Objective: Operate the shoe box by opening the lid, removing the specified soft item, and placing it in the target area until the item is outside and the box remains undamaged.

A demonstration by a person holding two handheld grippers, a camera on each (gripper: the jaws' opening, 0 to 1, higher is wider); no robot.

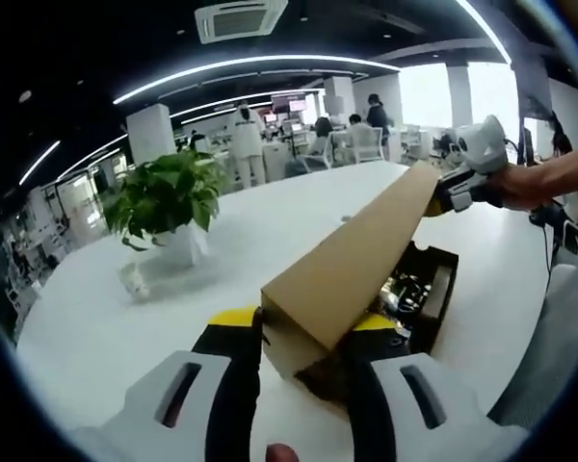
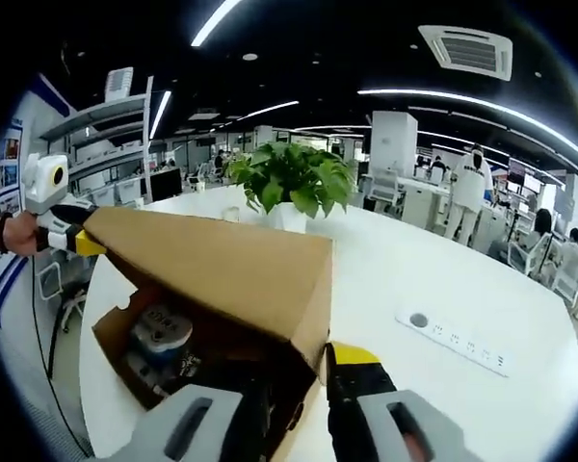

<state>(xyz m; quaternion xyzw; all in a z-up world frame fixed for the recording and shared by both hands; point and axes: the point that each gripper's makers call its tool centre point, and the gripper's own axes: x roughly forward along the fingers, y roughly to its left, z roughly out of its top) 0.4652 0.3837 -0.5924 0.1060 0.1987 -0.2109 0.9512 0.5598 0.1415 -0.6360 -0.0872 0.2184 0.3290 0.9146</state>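
Cardboard lid (image 1: 352,255) (plain brown, flat) between both grippers' fingers.

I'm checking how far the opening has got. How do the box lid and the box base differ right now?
The lid is raised and tilted, while the base sits flat on the white table. Both grippers, left and right, grip the lid's ends; neither grips the base. The lid shows plain brown card; the base's dark inside holds items. Both belong to one shoe box.
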